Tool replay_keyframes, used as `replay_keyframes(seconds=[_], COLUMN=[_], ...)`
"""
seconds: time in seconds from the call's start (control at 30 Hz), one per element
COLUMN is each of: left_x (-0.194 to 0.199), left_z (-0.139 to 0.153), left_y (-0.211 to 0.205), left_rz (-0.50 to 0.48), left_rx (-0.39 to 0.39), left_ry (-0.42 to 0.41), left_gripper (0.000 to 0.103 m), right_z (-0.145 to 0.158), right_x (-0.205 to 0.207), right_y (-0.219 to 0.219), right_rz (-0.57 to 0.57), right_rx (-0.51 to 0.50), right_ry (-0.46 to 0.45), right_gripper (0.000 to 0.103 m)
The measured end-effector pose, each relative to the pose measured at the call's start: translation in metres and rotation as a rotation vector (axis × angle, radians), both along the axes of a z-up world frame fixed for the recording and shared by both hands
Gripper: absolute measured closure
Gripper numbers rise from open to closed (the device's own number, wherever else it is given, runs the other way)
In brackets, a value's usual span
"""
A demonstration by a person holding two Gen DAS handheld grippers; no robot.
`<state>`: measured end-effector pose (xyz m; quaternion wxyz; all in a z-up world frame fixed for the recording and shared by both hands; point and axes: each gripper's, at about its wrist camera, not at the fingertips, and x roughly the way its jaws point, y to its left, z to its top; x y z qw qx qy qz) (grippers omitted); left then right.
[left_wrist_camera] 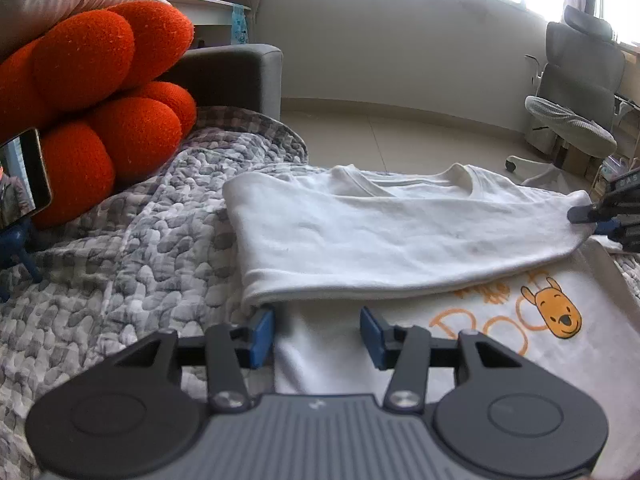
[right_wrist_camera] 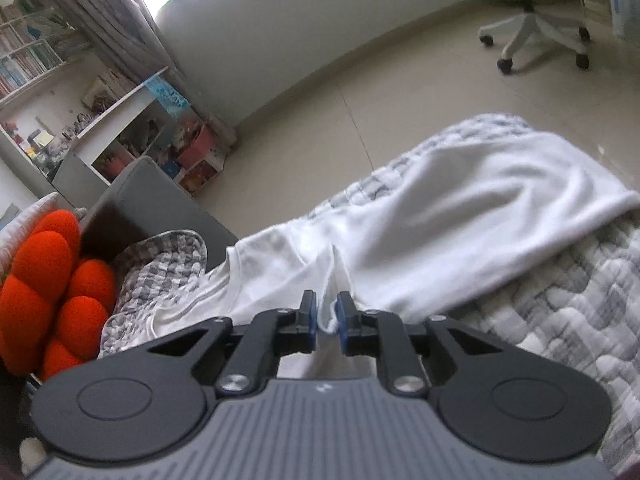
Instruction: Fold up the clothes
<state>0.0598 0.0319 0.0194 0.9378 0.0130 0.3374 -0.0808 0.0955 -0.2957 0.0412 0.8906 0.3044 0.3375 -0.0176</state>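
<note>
Garment: a white T-shirt [left_wrist_camera: 400,236] with a yellow bear print is spread on a grey-and-white quilted blanket [left_wrist_camera: 120,248] over a sofa, beside an orange cushion [left_wrist_camera: 92,92].
Fold state: one part of the shirt is seen laid over across the body, its hemmed edge running just above the print; the neckline shows at the far side.
Left gripper [left_wrist_camera: 316,332]: the jaws are held wide apart with nothing between them, just at the hemmed edge of the folded-over part.
Right gripper [right_wrist_camera: 328,320]: the jaws are drawn narrow on a pinch of white cloth at the shirt's edge; in the left view it is seen at the far right corner of the folded flap.
Progress: at least one fold is judged to be in place; the printed lower part is seen lying flat, so further folds are judged to remain before a compact packet is reached.
Uncertain: whether the right grip is being set down or taken up cannot be told.
</note>
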Motion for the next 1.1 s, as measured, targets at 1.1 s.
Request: replay_keyframes(seconds=[1.1], left_x=[-0.003], left_z=[0.02], left_y=[0.033], left_rz=[0.061], left_rx=[-0.106], left_ry=[-0.028], left_gripper=[0.054], right_z=[0.008], right_x=[0.002], right_y=[-0.006], right_rz=[-0.102], right_rx=[-0.075], right_ry=[-0.159], right_gripper=[0.095])
